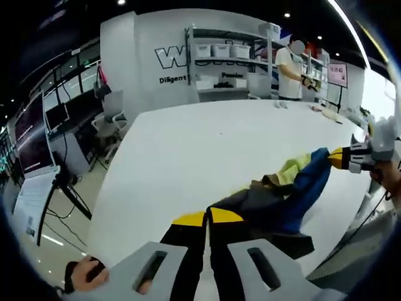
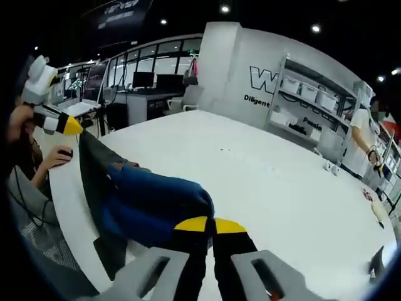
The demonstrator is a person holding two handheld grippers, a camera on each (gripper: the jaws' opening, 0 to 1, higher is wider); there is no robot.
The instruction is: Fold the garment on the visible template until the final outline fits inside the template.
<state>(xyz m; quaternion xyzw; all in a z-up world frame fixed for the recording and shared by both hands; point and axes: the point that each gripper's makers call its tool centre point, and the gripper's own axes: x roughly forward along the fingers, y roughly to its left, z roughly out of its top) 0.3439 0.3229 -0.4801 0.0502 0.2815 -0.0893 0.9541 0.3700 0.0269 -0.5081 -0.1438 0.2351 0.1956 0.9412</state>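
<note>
Both grippers, left (image 1: 207, 217) and right (image 2: 210, 224), clamp opposite ends of a blue, dark grey and yellow-green garment (image 1: 285, 194), stretched low along the white table's (image 1: 207, 147) near edge.

My left gripper (image 1: 207, 217) hides the garment's (image 1: 285, 197) near edge. The wall lettering (image 2: 264, 80) far off is cut by shelving (image 2: 307, 100), and its smaller line is too tiny for me to read.
</note>
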